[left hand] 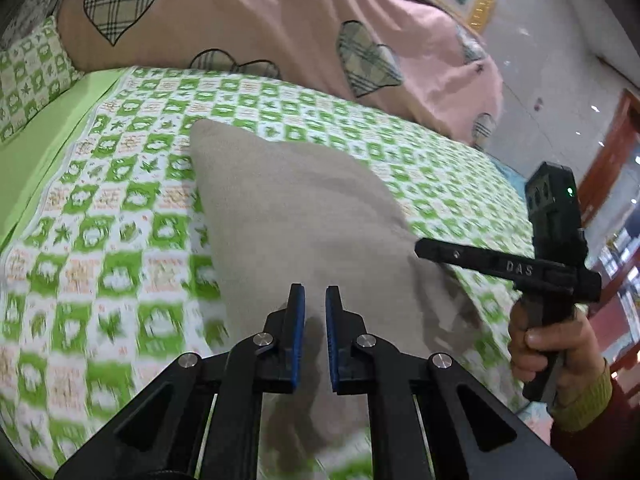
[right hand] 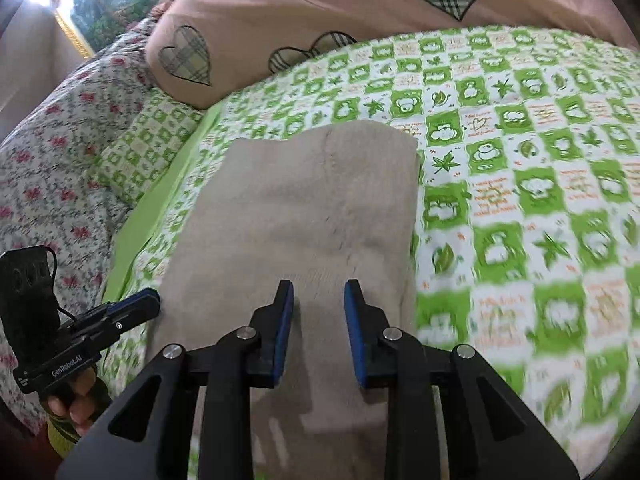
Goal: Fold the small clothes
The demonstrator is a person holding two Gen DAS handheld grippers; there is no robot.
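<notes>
Both grippers poised over the cloth on the bed

The soft beige fleece garment [right hand: 296, 216] lies flat on the green-and-white checked bedsheet [right hand: 520, 200]. Our left gripper [left hand: 315, 300] hovers with jaws narrowly parted, holding nothing; our right gripper [right hand: 319, 294] stands wider open, also empty. We judge each should pinch a near corner and lift evenly.

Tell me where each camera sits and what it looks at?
Left wrist: sits on the left tool, looking along it at the beige cloth on the bed; the right tool and hand show.
Right wrist: sits on the right tool, facing the cloth; the left tool and hand show.
Both share cloth, bed and pink pillow.
</notes>
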